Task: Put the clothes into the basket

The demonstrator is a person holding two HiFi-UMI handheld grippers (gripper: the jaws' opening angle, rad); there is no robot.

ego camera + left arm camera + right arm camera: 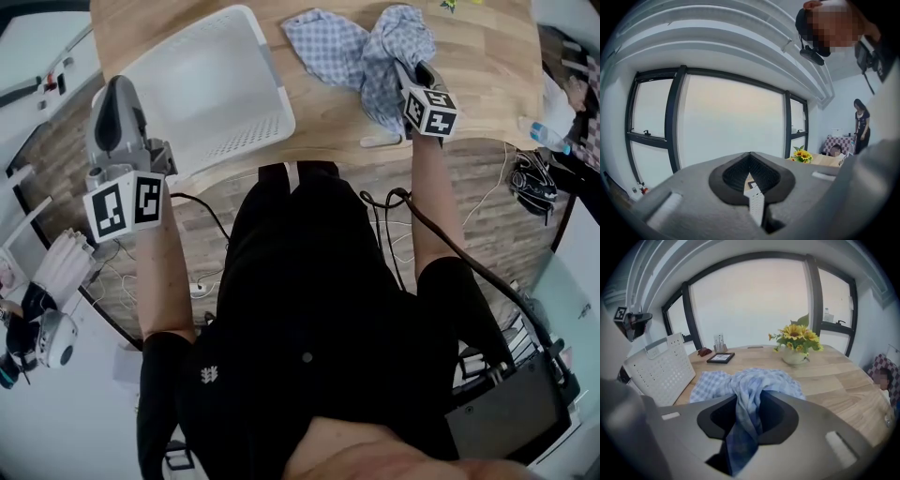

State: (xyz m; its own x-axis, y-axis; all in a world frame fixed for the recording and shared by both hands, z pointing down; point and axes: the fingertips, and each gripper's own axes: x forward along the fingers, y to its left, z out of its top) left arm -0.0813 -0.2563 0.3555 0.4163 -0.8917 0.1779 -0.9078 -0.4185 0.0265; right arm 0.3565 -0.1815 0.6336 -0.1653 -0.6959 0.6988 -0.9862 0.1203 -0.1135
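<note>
My left gripper has its jaws closed on the rim of the white basket. A strip of its perforated wall is pinched between them, and the basket is tipped up on the tabletop. To the right of the basket, my right gripper has its jaws clamped on a bunched fold of the blue checked cloth. The rest of the cloth lies spread on the tabletop just beside the basket, not in it.
</note>
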